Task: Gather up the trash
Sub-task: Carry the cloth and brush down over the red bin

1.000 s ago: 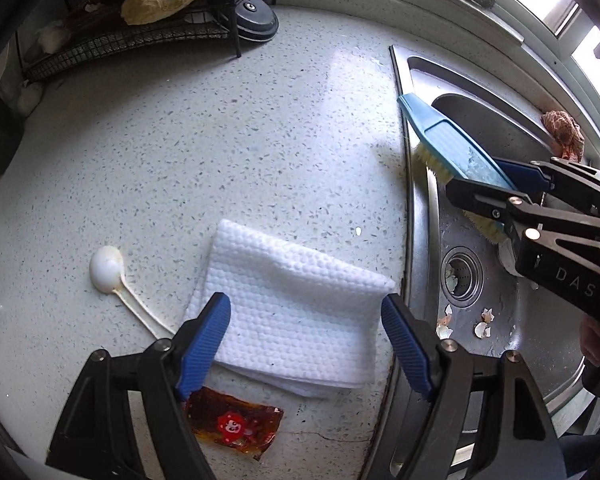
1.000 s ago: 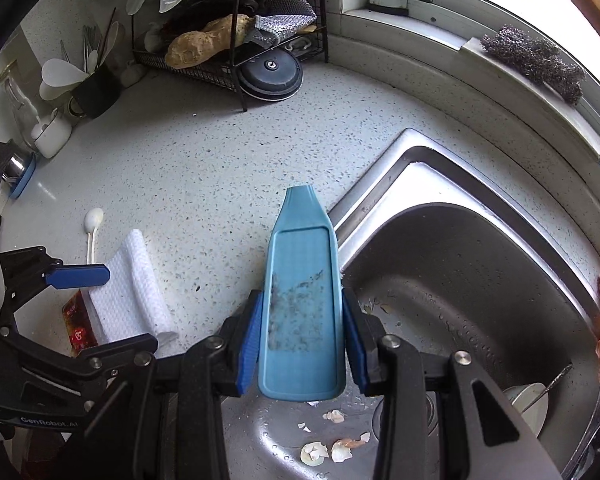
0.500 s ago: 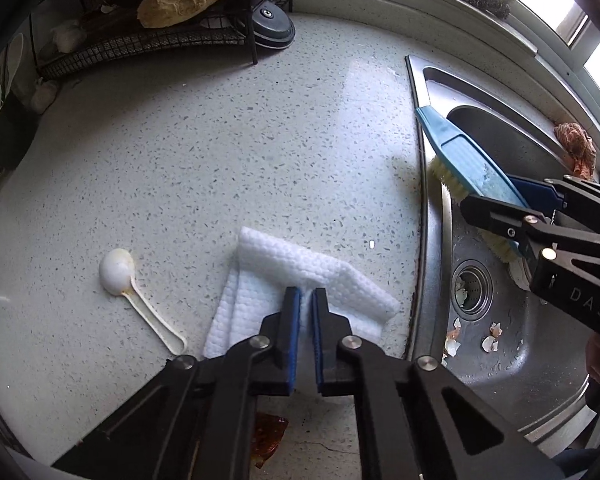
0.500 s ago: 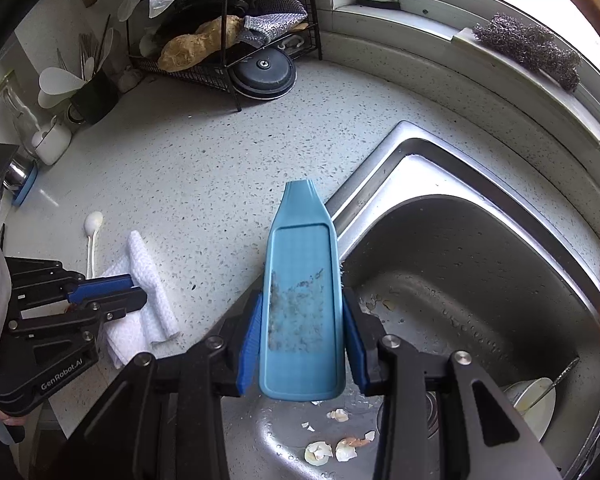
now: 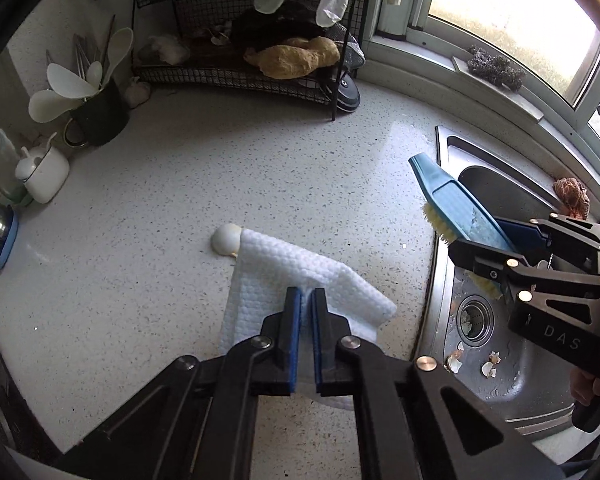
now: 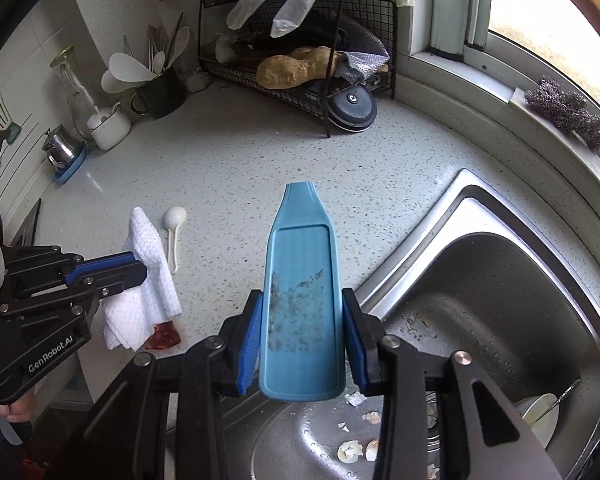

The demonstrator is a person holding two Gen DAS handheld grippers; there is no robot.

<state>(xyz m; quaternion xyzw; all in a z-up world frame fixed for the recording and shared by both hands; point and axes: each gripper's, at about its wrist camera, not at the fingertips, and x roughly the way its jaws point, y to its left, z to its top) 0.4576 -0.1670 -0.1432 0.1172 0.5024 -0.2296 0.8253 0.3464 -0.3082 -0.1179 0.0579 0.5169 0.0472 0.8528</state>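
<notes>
Risks, judged from the present state. The left claw (image 5: 307, 300) is pinched nearly shut on a fold of the white cloth (image 5: 284, 276), which hangs from the pads in loose layers with its lower corner trailing near the desk (image 5: 180, 200). The grip takes only a narrow ridge of fabric; a quick swing could let it slip out, and the trailing corner could drag the white spoon (image 6: 174, 224) lying just beside the cloth, or the red wrapper (image 6: 163, 334) under its lower edge. In the left wrist view the spoon's bowl shows only at the cloth's far corner, handle hidden.

The right claw (image 6: 302, 340) is closed on the wide end of the blue brush (image 6: 300, 280), bristles down, handle pointing away toward the wire rack (image 6: 300, 80). The brush is held by its smooth sides only; pushing it against the basin could make it pivot or slide between the pads.

Position, landmark = sink (image 6: 500, 280). Eggshell pieces (image 6: 350, 450) lie on the sink floor beside the drain, directly beneath and just ahead of the right claw, apart from the bristles. Cloth, wrapper and spoon are on the desk to the left of the sink rim, cloth nearest the rim. Whether the wrapper is touched by the cloth I cannot tell. Shells and wrapper not yet collected.
</notes>
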